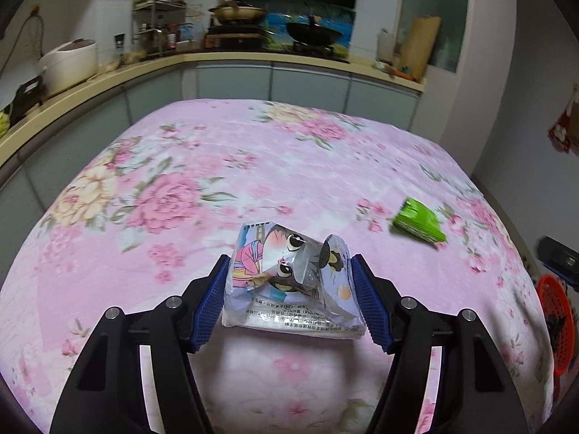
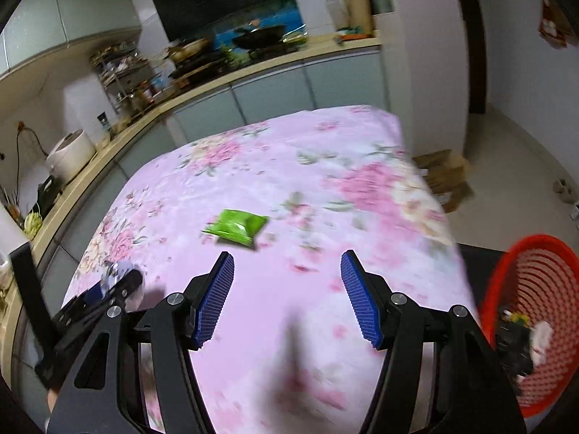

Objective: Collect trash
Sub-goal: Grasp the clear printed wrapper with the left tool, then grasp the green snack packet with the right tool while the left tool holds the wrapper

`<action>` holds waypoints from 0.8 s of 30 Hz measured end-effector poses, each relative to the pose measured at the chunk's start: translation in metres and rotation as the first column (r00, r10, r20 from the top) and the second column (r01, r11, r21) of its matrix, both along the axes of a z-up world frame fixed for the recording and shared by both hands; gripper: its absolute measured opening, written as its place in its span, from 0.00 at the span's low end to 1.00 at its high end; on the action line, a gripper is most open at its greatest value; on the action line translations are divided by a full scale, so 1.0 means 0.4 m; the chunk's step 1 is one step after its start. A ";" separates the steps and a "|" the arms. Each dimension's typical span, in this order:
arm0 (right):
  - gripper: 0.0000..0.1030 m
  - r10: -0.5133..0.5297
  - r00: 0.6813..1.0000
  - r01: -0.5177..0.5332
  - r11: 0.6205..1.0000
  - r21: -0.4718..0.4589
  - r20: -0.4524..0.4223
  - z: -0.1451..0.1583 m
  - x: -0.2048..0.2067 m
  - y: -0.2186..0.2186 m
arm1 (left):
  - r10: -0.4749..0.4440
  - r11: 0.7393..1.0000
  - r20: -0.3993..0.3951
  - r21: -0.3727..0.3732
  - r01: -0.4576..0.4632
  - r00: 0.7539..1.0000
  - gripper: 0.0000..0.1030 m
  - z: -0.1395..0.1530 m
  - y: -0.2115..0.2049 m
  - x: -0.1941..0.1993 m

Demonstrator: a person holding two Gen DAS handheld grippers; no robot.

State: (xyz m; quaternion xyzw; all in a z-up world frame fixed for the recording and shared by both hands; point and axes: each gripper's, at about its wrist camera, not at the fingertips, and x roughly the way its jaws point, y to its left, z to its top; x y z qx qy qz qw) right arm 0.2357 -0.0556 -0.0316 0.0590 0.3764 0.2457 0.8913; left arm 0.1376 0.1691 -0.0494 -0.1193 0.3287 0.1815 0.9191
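Now a crumpled cartoon wrapper (image 1: 289,278) is gripped in the left tongs (image 1: 291,303), the right tongs (image 2: 287,296) are held wide and empty, some trash is already seen in the red basket (image 2: 535,275), and the green packet (image 2: 237,228) is left on the table (image 2: 325,181).

both wrist views overlook one floral cloth (image 1: 289,152).

packet (image 2: 236,227) on table (image 2: 275,166); basket (image 2: 535,289) right, beside table.
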 end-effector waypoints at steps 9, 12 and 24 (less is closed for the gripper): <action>0.58 0.054 0.995 -0.057 0.998 -0.033 -0.086 -0.029 0.119 0.207 | 0.055 0.998 0.046 -0.009 -0.055 0.997 0.62 0.011 0.075 -0.048; 0.58 0.049 0.994 -0.056 0.996 -0.064 -0.097 -0.048 0.151 0.261 | 0.063 0.998 0.050 -0.011 -0.063 0.997 0.62 0.008 0.088 -0.057; 0.57 0.003 0.995 -0.025 0.971 -0.237 -0.095 -0.116 0.213 0.348 | 0.055 0.998 0.063 -0.017 -0.054 0.996 0.62 0.010 0.096 -0.067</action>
